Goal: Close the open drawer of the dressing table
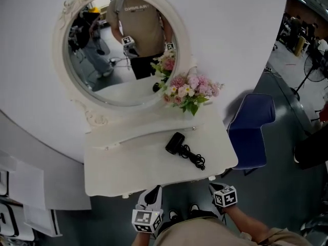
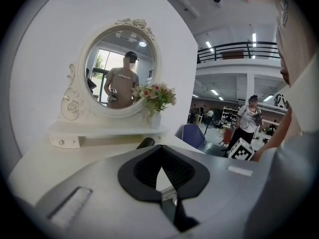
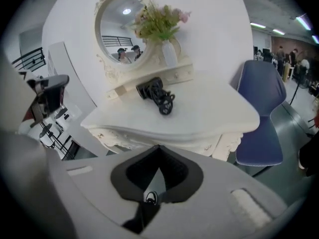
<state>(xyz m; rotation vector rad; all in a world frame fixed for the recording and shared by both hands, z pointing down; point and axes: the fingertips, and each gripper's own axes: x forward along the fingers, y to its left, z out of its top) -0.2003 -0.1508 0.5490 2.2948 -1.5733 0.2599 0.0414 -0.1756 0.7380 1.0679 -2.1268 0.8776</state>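
Flowers (image 1: pixel 190 90) in vase (image 3: pixel 169 53) on dressing table (image 1: pixel 128 173)

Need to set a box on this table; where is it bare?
The tabletop is bare on the left, from the dryer to the left edge, and along the front. A smaller bare patch lies right of the cord. Crowded: the middle right with dryer and cord, and the back right under the flowers.

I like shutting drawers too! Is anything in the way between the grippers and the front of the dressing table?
Nothing visible is. Both the left gripper and right gripper hang close to the dressing table's front. The hair dryer lies up on top; the chair stands off to its right.
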